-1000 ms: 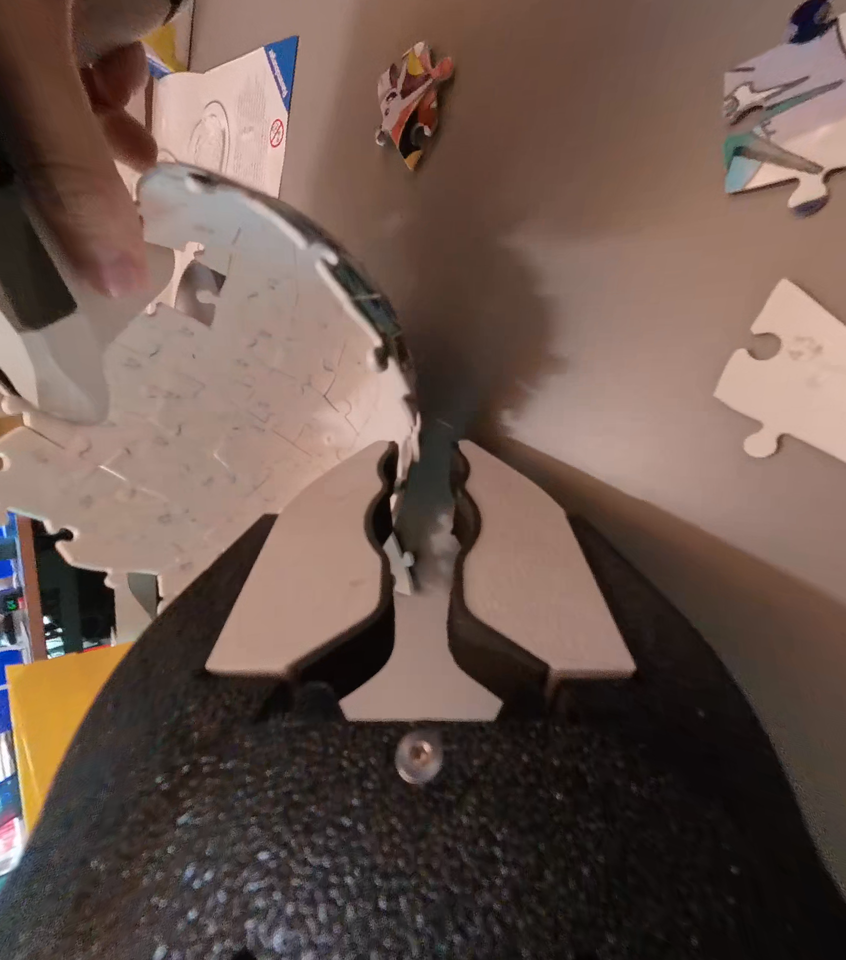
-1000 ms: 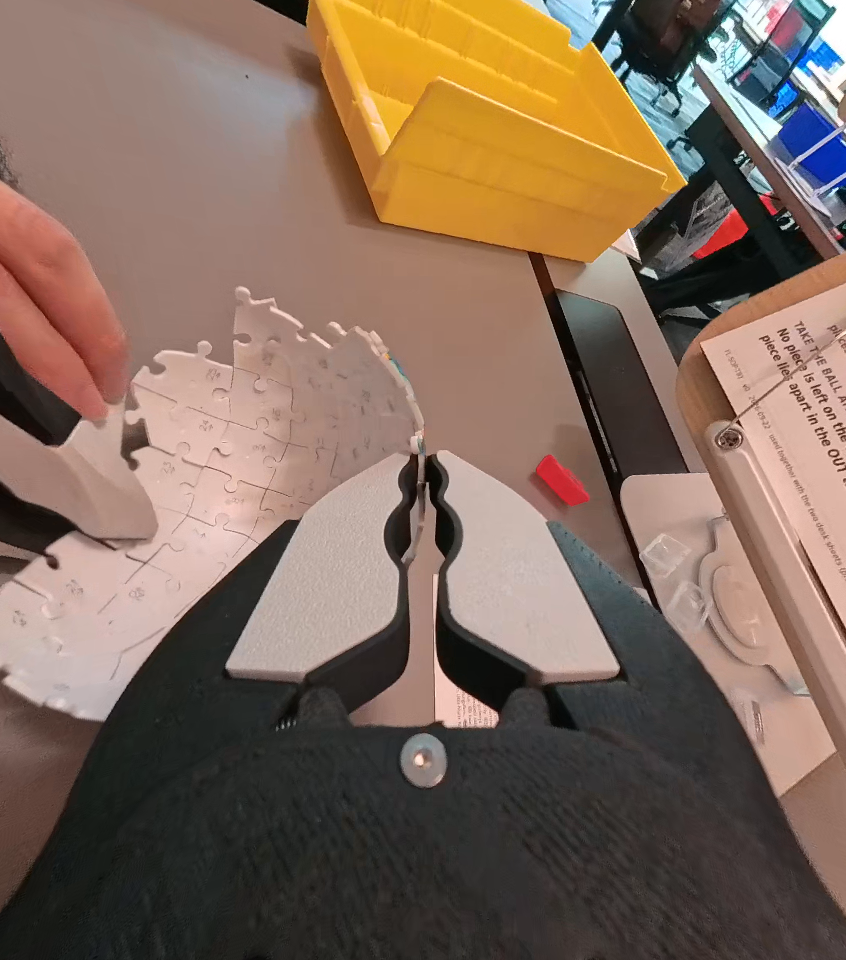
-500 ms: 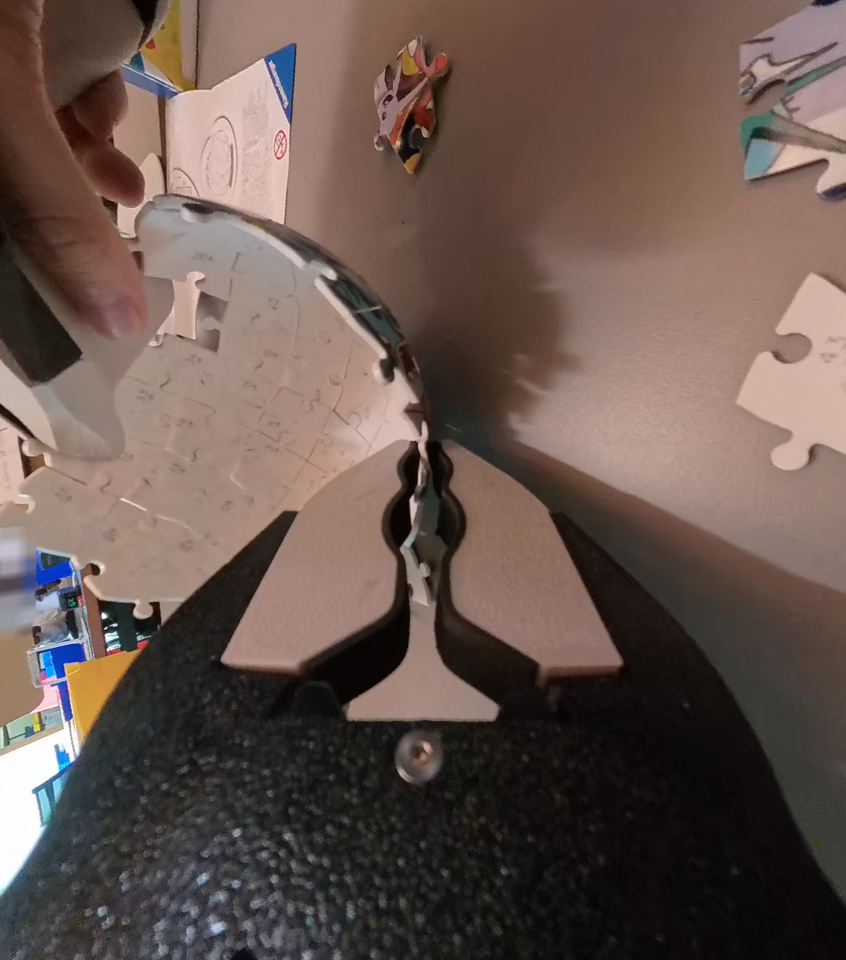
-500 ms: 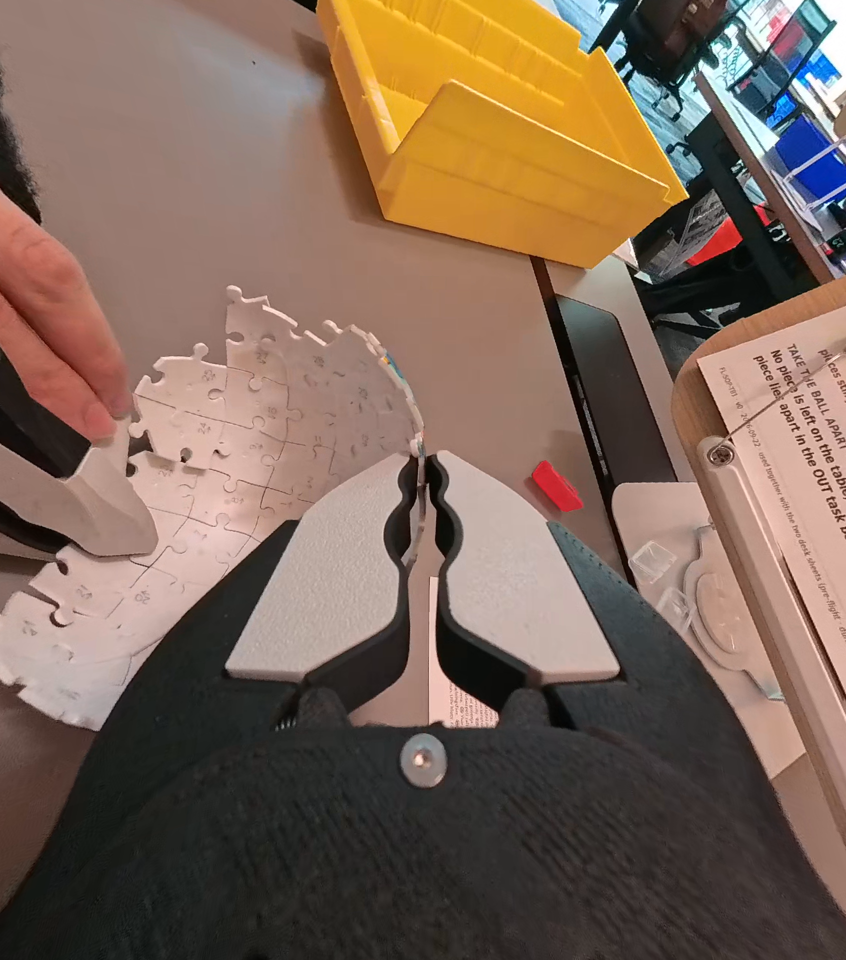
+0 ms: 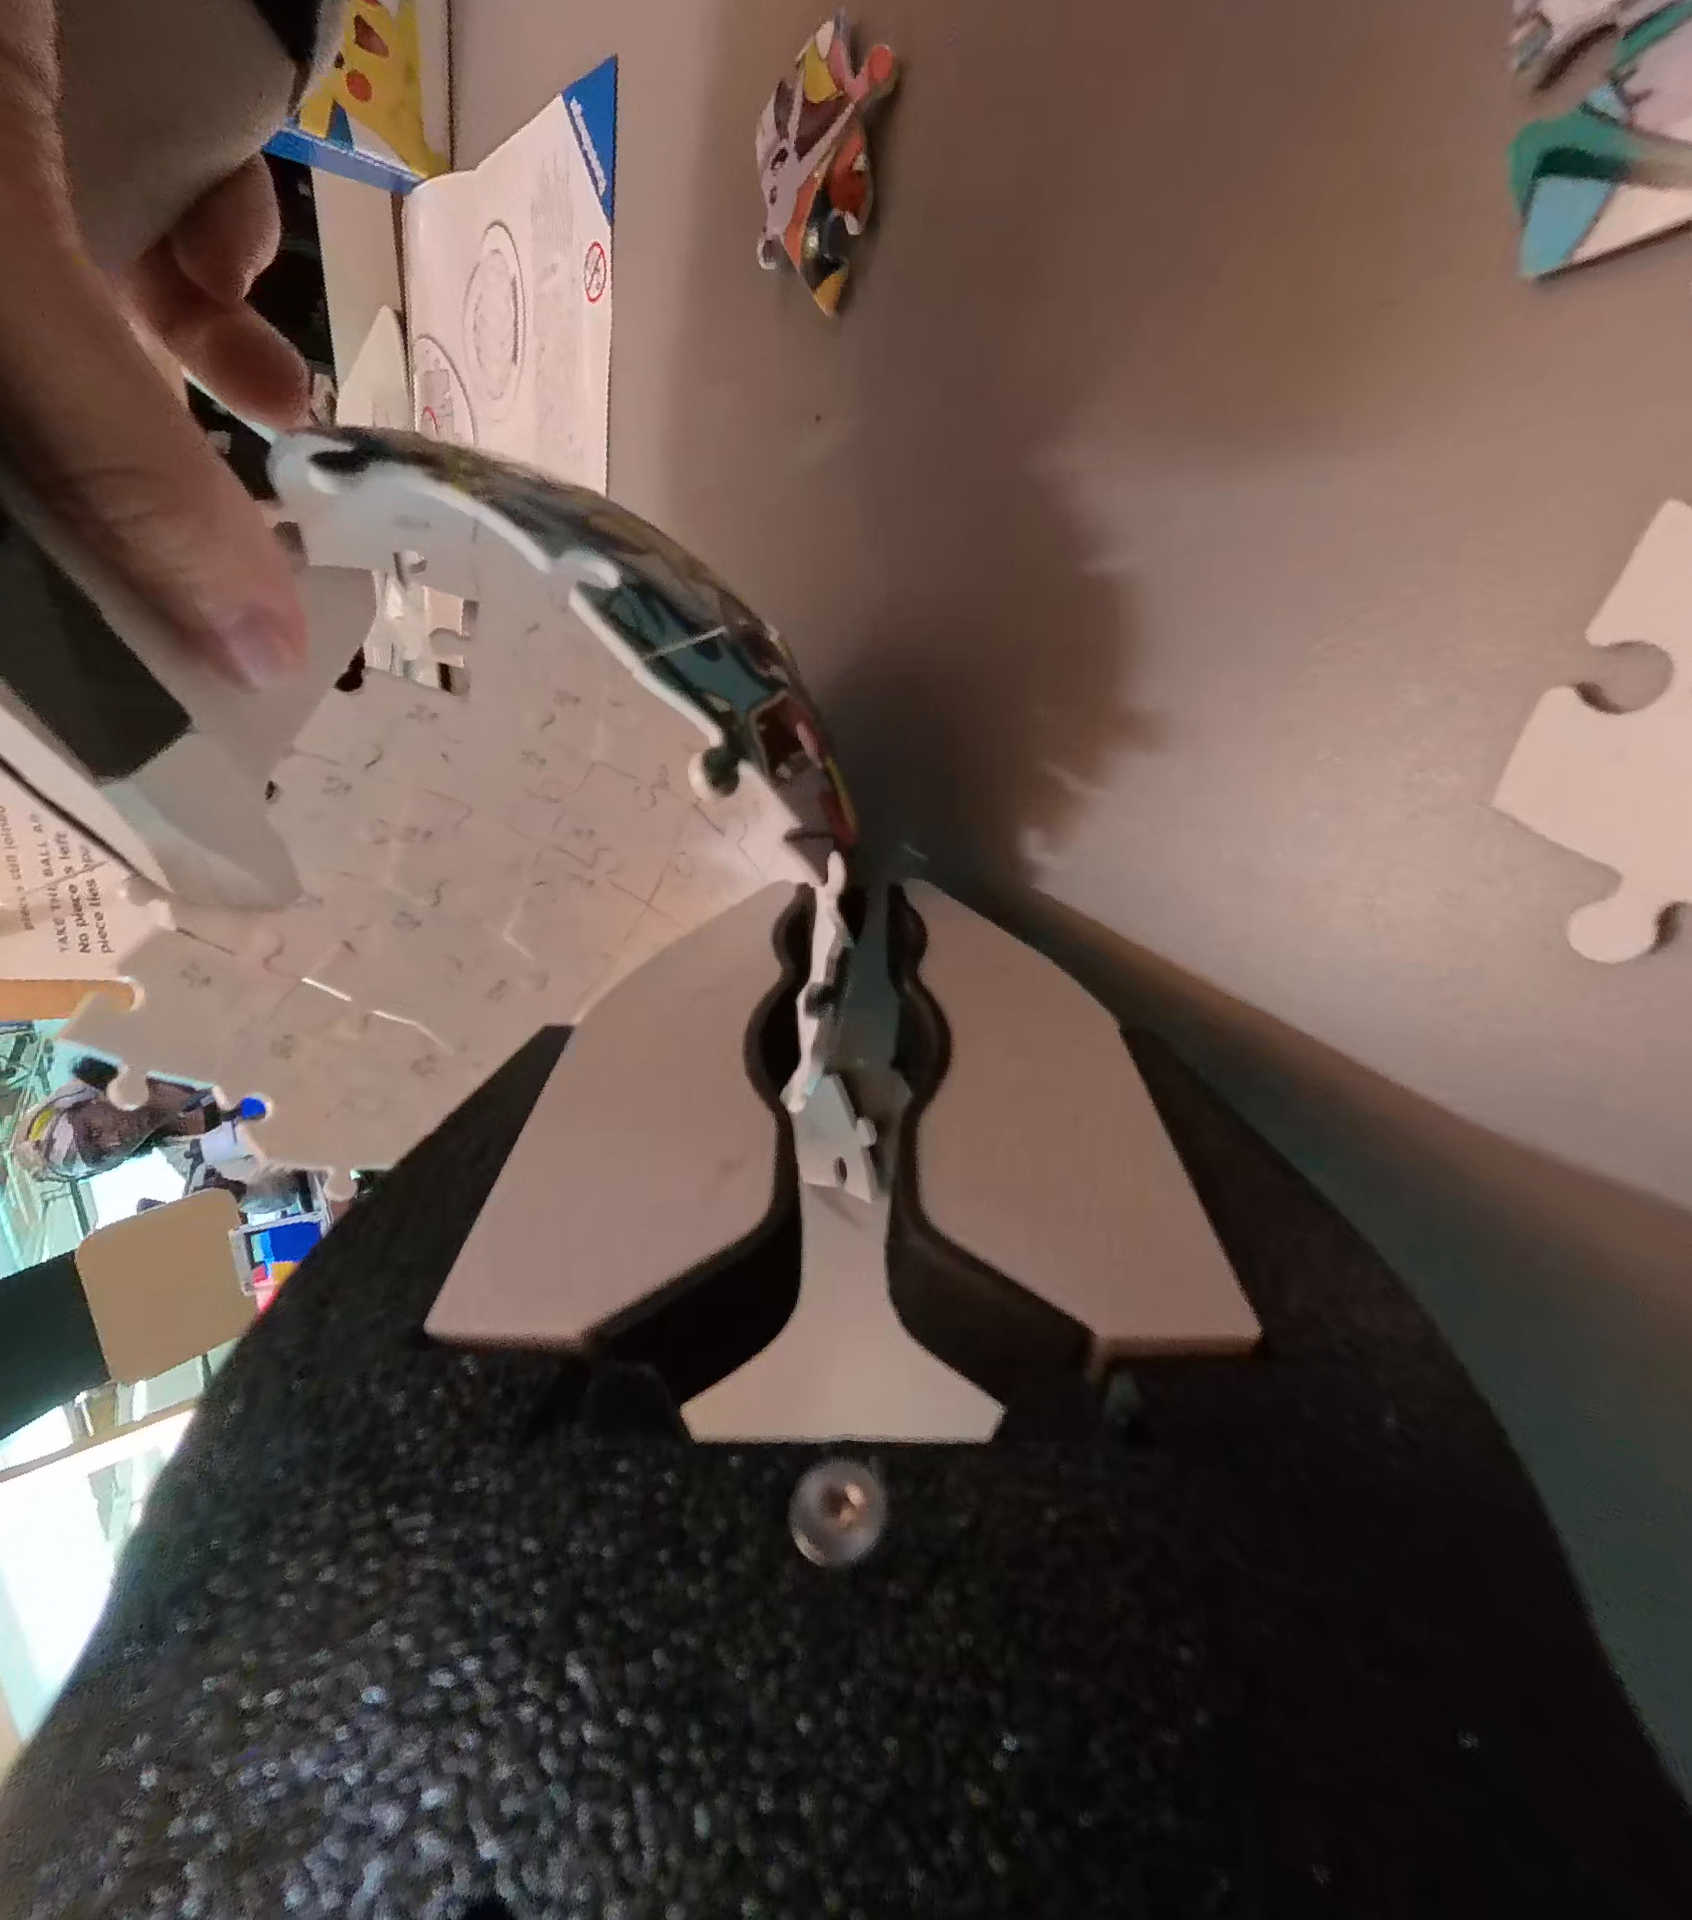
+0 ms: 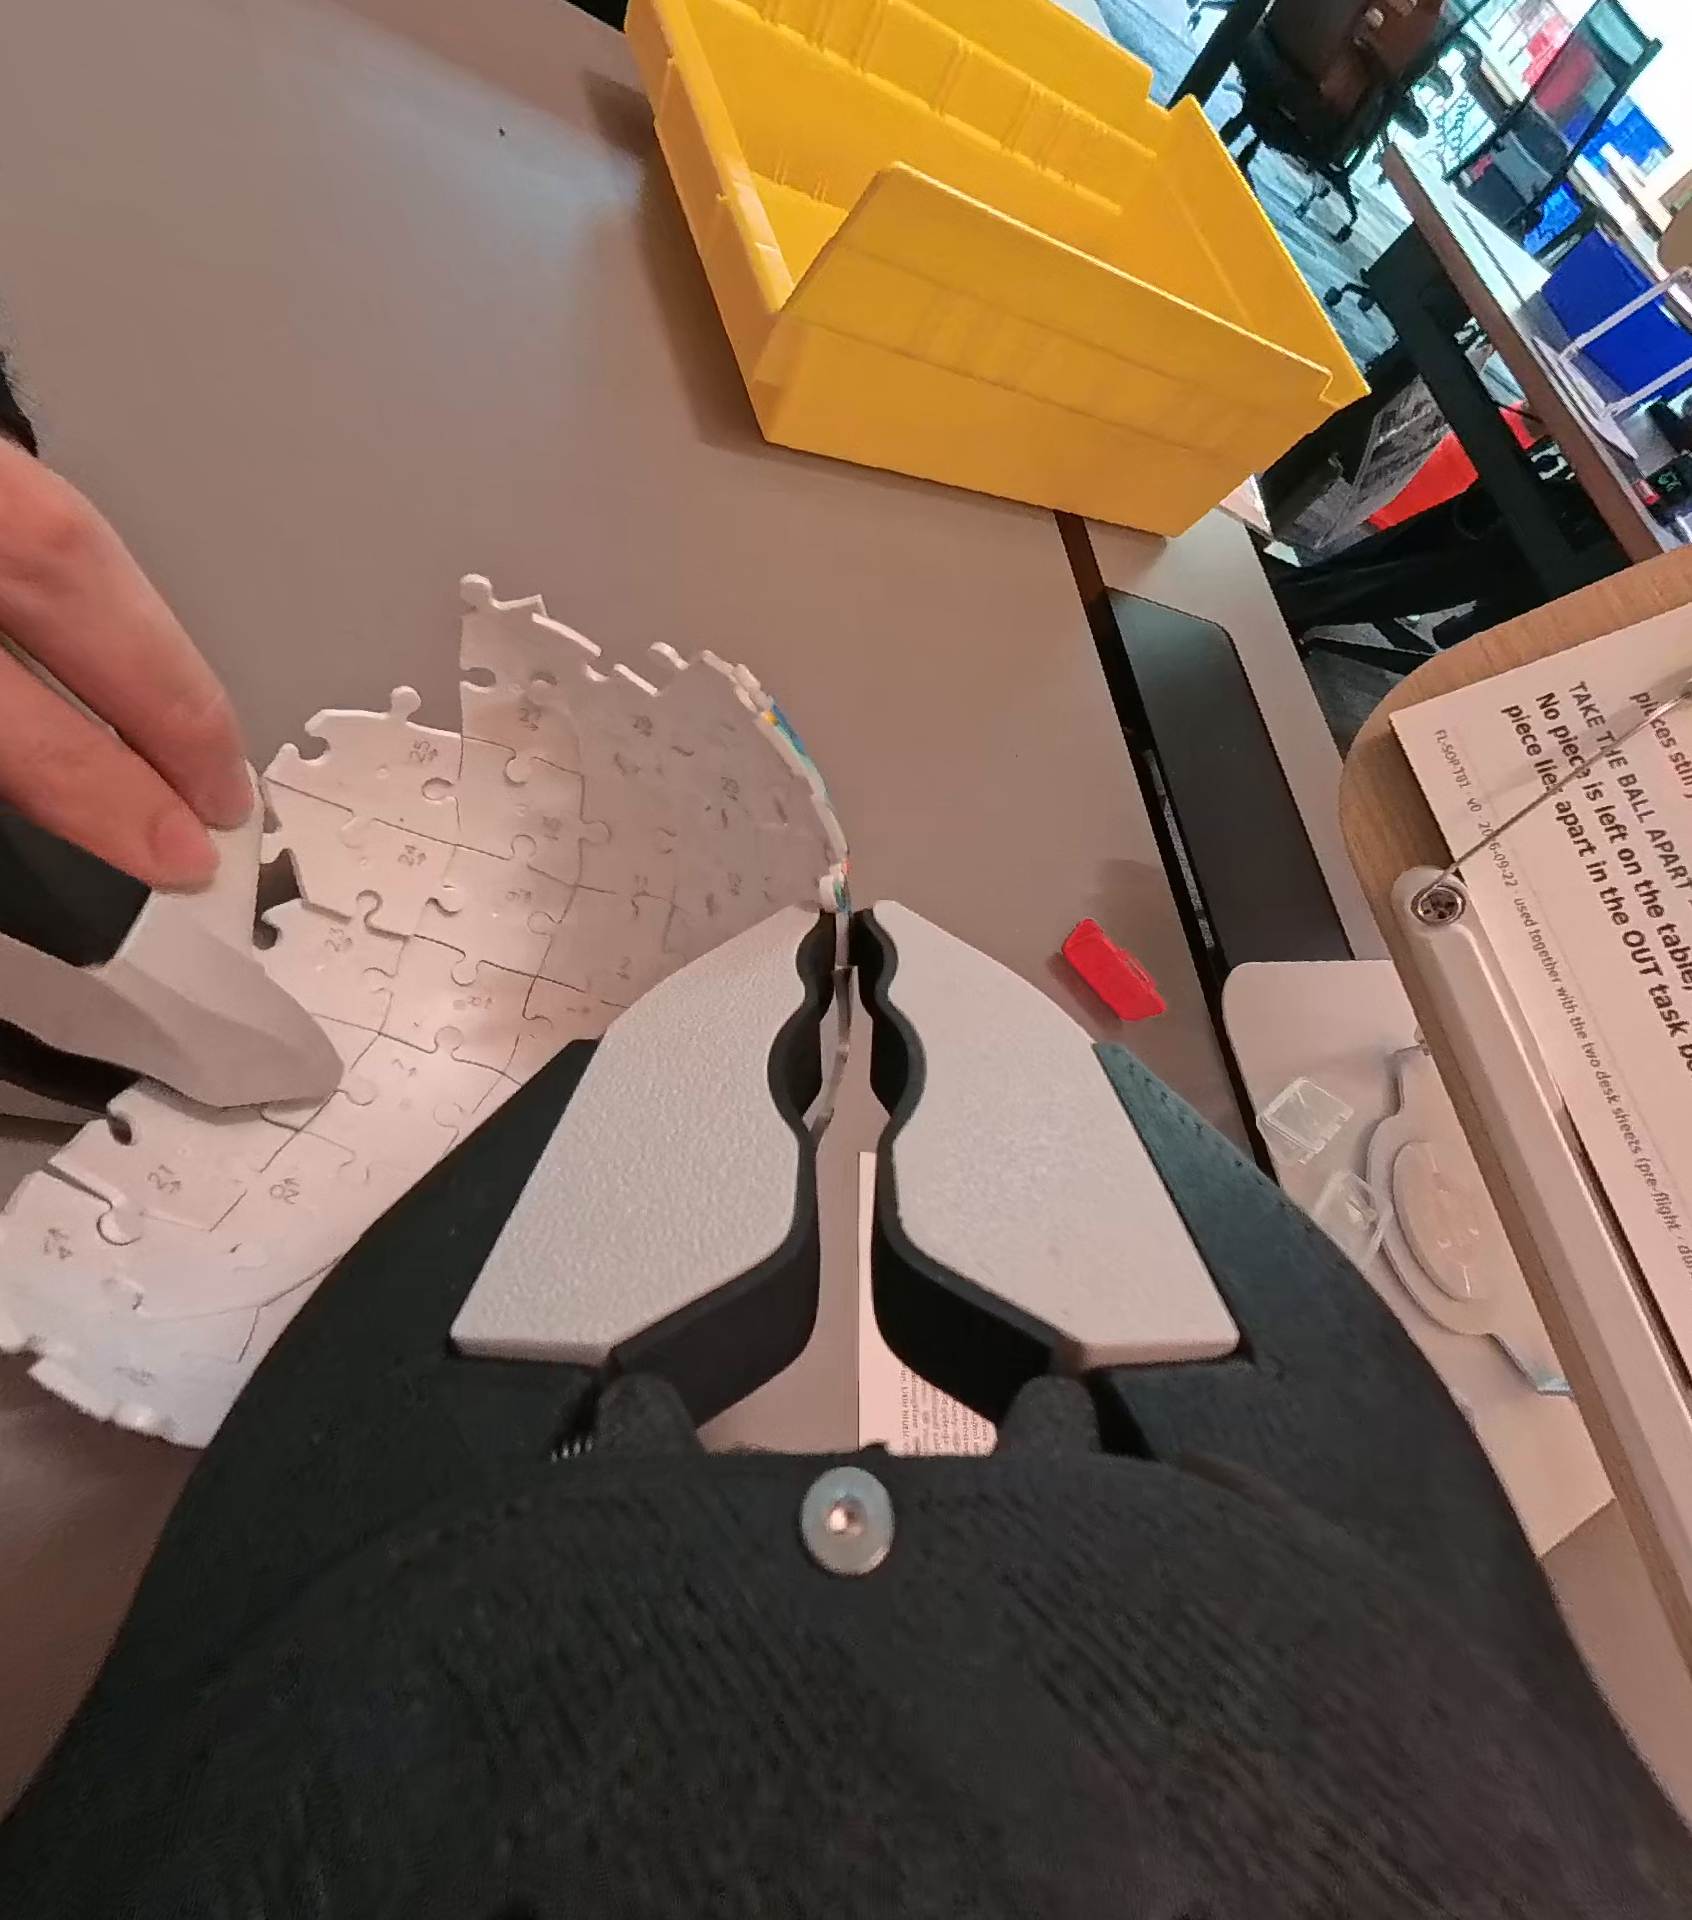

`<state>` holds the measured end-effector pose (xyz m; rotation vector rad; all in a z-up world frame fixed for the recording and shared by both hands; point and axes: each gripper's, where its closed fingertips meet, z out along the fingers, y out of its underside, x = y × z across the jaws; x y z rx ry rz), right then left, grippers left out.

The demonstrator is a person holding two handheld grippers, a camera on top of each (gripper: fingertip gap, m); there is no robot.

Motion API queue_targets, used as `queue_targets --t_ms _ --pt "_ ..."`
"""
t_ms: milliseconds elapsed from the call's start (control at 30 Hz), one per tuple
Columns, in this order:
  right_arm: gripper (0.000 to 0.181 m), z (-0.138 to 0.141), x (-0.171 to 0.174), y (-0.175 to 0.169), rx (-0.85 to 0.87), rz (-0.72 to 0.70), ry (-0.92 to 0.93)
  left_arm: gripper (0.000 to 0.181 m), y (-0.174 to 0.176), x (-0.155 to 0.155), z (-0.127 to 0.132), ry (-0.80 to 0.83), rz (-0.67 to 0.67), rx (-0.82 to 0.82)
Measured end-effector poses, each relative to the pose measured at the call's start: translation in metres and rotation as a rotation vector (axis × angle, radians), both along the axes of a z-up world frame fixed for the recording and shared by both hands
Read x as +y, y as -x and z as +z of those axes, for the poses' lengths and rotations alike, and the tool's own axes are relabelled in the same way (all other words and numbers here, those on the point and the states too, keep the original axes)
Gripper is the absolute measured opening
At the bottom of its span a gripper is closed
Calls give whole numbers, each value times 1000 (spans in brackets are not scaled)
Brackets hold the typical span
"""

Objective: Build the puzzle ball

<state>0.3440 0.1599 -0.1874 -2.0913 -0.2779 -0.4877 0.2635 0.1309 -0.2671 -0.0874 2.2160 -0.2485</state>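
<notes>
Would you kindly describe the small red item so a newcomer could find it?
Start at the yellow bin on the grey table. Nearer the camera, by the table's edge, lies a small red block, the only red thing there.

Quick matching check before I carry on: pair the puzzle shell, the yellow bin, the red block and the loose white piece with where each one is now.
Things:
1. curved puzzle shell
2. yellow bin
3. red block
4. loose white piece

Places:
A. far side of the table, nothing visible inside
B. lying blank side up on the table, untouched
C. gripped at its rim by both grippers' jaws
D. on the table beside a clear plastic stand

Pairs: 1-C, 2-A, 3-D, 4-B
</notes>
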Motion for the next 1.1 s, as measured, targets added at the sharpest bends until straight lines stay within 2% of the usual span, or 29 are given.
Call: queue_targets --t_ms 233,433,533,633,800,900,1100 --pt "4 2 1 2 -20 11 7 21 7 3 4 40 22 -7" --pt "4 5 5 9 -101 19 40 27 19 20 11 155 101 29" --pt "4 7 9 14 -160 22 64 33 29 23 15 297 142 114" --pt "4 9 12 20 -247 23 101 30 33 24 24 544 227 207" --pt "4 14 14 32 -396 18 113 8 19 48 32 840 511 246" --pt "4 16 17 39 -426 22 112 0 15 47 26 847 568 220" --pt "4 15 24 43 -395 43 118 0 6 56 1 706 663 211"
